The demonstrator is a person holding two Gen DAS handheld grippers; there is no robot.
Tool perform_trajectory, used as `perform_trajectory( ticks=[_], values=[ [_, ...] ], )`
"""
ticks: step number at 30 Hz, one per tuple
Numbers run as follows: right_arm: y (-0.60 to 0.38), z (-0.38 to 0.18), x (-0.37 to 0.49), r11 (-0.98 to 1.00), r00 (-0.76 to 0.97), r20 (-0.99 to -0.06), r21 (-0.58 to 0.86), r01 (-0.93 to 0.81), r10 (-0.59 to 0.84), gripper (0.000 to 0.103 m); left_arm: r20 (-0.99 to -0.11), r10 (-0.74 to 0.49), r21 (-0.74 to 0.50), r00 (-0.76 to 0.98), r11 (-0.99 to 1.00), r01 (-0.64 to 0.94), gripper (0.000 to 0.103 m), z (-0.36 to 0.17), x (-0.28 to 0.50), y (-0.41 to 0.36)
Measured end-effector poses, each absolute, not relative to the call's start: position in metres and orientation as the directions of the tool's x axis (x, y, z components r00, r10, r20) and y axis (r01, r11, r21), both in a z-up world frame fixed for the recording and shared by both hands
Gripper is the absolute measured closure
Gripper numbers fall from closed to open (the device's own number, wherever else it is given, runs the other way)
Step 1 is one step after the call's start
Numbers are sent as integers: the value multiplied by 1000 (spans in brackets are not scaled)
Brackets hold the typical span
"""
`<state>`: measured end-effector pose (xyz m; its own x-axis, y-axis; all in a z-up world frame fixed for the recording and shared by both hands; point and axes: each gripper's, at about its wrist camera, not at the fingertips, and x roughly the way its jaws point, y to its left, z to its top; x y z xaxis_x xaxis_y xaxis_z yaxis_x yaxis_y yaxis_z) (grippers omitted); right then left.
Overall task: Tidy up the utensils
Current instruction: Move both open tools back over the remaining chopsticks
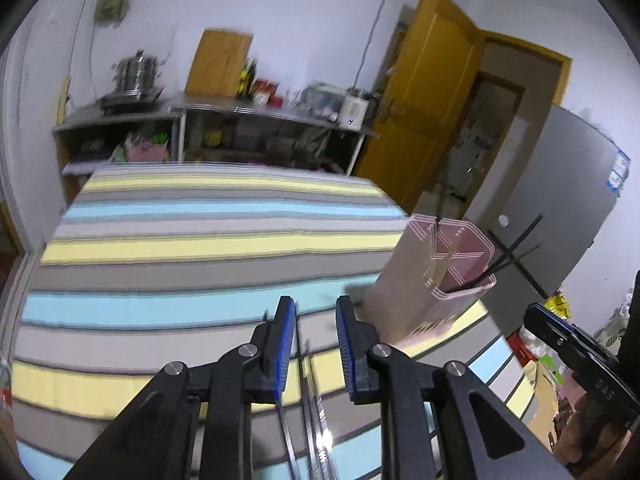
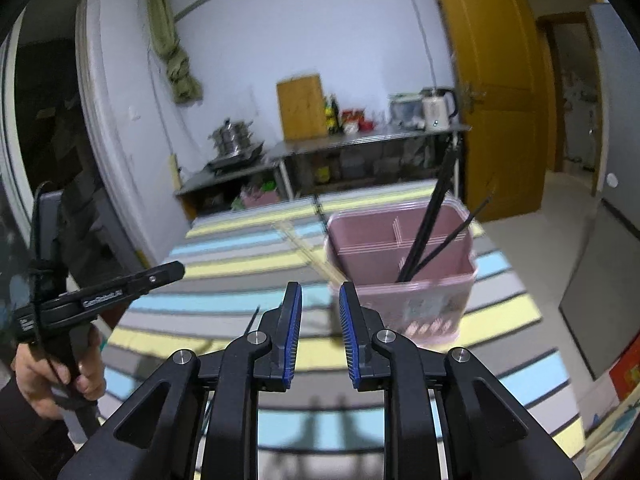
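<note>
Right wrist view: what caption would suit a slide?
Open right gripper faces a pink holder with black chopsticks on a striped cloth.

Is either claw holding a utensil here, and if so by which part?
Nothing is held. The right claw is open and empty. The left claw is open too; thin utensils lie blurred between its pads, not gripped.

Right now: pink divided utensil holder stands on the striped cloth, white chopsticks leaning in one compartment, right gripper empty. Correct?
One thing is off: the chopsticks are black, not white. The right wrist view shows them leaning in one compartment of the pink utensil holder, which stands on the striped cloth. The right gripper does hold nothing between its blue pads.
</note>
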<state>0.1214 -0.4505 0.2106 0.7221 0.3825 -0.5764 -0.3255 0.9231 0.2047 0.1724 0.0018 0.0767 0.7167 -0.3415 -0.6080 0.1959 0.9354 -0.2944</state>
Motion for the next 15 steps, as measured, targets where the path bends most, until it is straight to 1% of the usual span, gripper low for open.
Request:
perform_trajectory(
  ticks=[9, 15],
  values=[
    [-430, 168, 117, 908, 629, -662, 221, -355, 407, 83, -713, -317, -304, 626, 944, 131, 82, 6, 176, 12],
    [-424, 147, 120, 904, 583, -701, 229, -361, 410, 83, -752, -307, -299, 583, 947, 114, 82, -24, 187, 6]
  ],
)
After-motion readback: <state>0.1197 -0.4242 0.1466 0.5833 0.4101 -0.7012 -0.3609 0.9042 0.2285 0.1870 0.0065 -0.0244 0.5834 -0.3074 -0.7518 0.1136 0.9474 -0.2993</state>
